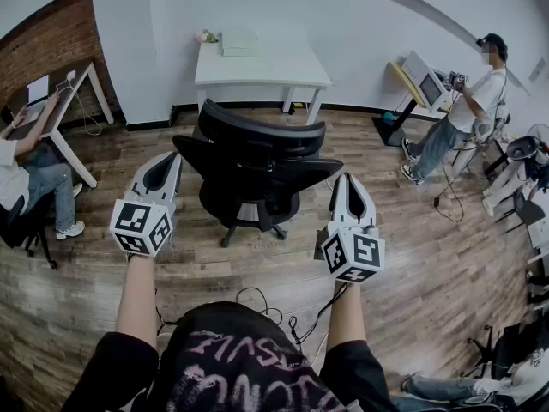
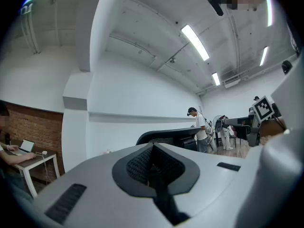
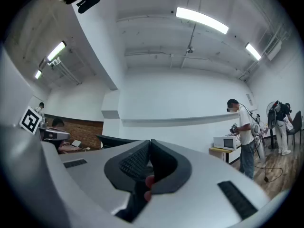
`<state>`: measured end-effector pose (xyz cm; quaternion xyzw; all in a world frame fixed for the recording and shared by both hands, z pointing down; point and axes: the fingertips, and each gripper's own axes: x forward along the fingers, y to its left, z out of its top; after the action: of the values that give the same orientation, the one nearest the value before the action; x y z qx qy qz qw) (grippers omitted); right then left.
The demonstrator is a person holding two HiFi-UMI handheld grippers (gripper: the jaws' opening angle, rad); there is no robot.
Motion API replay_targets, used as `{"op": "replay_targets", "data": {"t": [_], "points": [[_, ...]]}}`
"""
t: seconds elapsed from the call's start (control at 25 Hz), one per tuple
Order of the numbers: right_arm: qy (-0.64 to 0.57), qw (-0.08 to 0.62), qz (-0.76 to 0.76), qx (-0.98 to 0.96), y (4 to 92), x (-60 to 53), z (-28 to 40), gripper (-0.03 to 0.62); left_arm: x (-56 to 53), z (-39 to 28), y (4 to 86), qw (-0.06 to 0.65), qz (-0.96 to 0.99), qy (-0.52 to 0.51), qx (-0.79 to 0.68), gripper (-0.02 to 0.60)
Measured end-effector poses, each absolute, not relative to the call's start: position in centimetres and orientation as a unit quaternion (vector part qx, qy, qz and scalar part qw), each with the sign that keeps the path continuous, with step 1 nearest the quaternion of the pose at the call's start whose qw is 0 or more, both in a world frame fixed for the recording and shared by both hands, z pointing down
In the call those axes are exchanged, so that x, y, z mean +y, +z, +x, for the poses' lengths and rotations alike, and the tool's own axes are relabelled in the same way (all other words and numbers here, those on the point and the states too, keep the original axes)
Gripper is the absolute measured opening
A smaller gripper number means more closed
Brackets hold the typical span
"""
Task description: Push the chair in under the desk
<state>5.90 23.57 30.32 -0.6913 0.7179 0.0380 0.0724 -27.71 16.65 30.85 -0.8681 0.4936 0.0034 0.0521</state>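
Down at the bottom of the head view, the left gripper (image 1: 171, 161) has its jaws pressed together with nothing between them; its own view shows the dark pads meeting in one closed seam. Same story on the right gripper (image 1: 346, 181): jaws together, empty. Each carries a marker cube (image 1: 141, 226) of black-and-white squares, with no words on them to read.

Both grippers point at the black office chair (image 1: 257, 166), one on either side of its backrest and close in. Whether the tips touch it I cannot tell. The chair stands on the wood floor (image 1: 412, 290) with its back to the wearer, short of the white desk (image 1: 262, 67) at the wall and clearly not under it.

On the desk are a pale flat box (image 1: 240, 43) and a small object (image 1: 206, 36) at the back left corner. Pink lettering runs across the wearer's black shirt (image 1: 232, 367), upside down and not legible.

Off left, a seated person (image 1: 26, 178) works at another desk with a laptop (image 1: 39, 88). Off right, a standing person (image 1: 463, 110) is beside a microwave (image 1: 426, 82).
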Motion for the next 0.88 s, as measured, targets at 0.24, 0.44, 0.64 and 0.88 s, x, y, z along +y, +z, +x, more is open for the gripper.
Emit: {"op": "replay_targets", "data": {"t": [0.24, 0.44, 0.64, 0.88], "points": [[0.034, 0.072, -0.694, 0.715, 30.6, 23.6, 5.7, 0.025, 16.7, -27.6, 30.3, 0.049, -0.873, 0.015, 0.485, 0.014], [0.033, 0.071, -0.695, 0.715, 31.1, 23.5, 5.2, 0.026, 16.6, -27.7, 30.6, 0.054, -0.876, 0.015, 0.479, 0.014], [0.042, 0.069, -0.692, 0.717, 30.7, 23.1, 4.5, 0.028, 15.8, -28.0, 31.0, 0.066, -0.881, -0.003, 0.468, 0.014], [0.045, 0.059, -0.703, 0.707, 31.5, 23.2, 3.8, 0.029, 14.8, -29.2, 32.1, 0.066, -0.893, -0.01, 0.446, 0.014]]}}
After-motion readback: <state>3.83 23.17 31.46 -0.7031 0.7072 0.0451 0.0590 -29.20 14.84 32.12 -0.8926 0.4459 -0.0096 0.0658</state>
